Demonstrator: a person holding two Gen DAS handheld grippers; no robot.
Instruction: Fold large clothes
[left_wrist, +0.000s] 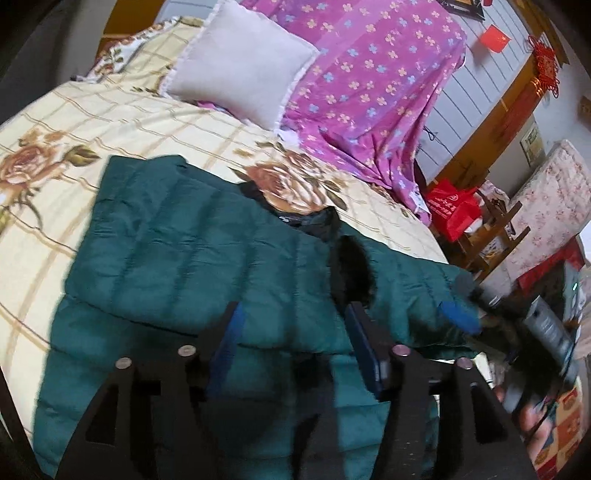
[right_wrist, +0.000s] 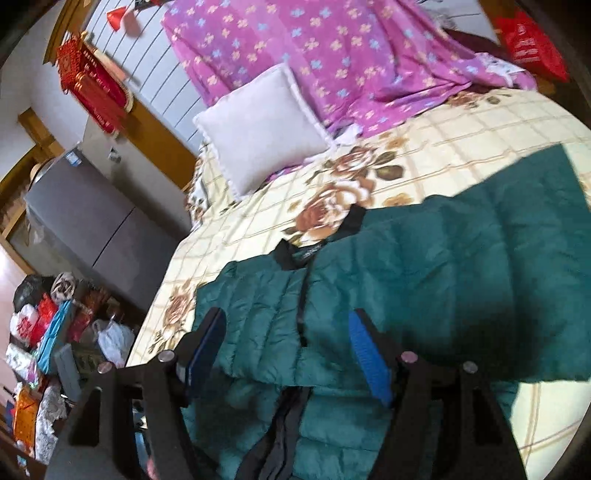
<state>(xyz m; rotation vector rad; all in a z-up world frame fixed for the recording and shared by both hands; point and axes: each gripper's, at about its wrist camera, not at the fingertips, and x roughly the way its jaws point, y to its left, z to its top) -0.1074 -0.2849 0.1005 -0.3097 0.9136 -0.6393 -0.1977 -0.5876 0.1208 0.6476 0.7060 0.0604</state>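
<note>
Parted fingers (left_wrist: 236, 325), green jacket (left_wrist: 177, 251), bedspread (left_wrist: 110, 118)

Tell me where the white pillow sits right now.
The white pillow lies at the far end of the bed, leaning on the purple floral sheet, beyond the green jacket.

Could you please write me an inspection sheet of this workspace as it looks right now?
Surface: bed under a cream checked cover with rose prints.
Job's things: green puffer jacket lies spread on the bed, one part folded over the body, dark collar showing.
Clutter: white pillow and purple flowered sheet at the head of the bed.
Grippers: left gripper and right gripper both above the jacket, jaws open, nothing between them.
Cables: nothing seen.
Surroundings: red bag and wooden rack on one side of the bed; grey fridge and piled bags on the other; red wall ornaments.
</note>
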